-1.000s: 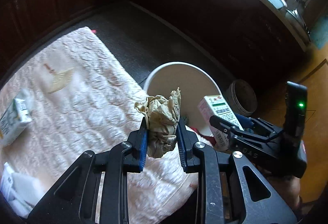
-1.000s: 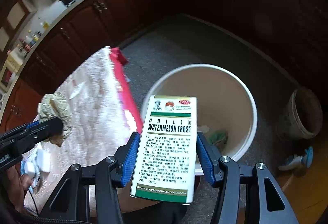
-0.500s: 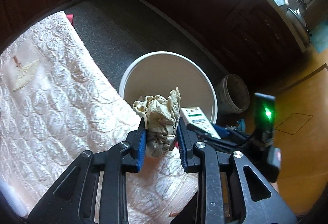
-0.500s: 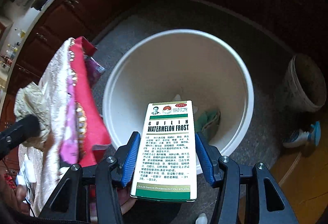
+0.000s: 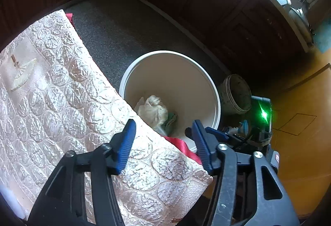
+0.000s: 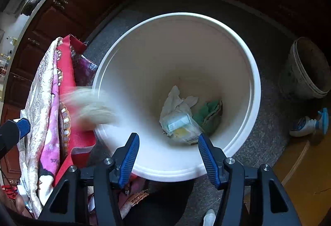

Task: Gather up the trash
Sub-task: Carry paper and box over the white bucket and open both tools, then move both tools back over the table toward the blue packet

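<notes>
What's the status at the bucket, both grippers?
Both grippers, left and right, just opened, empty. Box lying in white bucket; crumpled paper falling in. Nothing blocking.

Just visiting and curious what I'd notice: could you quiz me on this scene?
1. True or false: the right tongs grip a box.
2. The small box lies: A on the quilted cloth; B inside the white bucket; C on the counter.
3. What stands on the floor beside that bucket?
Key: 1 false, their jaws have just been opening, nothing between; 2 B; 3 a smaller grimy bucket.
</notes>
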The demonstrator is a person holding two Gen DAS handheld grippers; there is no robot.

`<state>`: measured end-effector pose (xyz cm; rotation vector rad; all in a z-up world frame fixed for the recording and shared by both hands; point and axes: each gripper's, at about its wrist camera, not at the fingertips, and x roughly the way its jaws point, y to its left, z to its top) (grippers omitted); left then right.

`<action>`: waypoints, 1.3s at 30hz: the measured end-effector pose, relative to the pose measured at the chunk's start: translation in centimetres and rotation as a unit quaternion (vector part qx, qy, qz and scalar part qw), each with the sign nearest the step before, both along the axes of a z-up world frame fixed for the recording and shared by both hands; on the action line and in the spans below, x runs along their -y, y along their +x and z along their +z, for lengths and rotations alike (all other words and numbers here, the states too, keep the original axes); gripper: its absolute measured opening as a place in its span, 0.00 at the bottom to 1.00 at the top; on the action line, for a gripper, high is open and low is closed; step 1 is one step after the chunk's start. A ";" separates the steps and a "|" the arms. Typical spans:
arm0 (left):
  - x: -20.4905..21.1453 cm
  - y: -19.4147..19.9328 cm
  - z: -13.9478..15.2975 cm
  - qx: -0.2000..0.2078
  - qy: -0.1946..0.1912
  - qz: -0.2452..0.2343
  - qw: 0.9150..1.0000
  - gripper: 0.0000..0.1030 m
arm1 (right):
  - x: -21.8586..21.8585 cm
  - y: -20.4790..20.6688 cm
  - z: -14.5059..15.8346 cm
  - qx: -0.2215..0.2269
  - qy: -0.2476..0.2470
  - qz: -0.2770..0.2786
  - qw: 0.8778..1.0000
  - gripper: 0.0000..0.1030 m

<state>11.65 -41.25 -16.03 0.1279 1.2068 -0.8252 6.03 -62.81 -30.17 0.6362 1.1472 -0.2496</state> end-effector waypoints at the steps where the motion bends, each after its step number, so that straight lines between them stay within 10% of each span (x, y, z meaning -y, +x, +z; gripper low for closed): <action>1: -0.3 0.1 0.0 0.000 -0.001 0.001 1.000 0.56 | 0.1 -0.2 0.2 0.002 0.001 -0.003 1.000 0.55; 21: -6.0 0.7 1.7 -0.005 -0.035 0.030 0.999 0.62 | 0.3 -2.0 4.6 0.036 -0.034 -0.040 0.998 0.61; 39: -13.8 -1.8 5.1 0.108 -0.002 0.103 0.989 0.62 | -5.5 -1.9 10.9 0.099 -0.082 0.016 0.992 0.66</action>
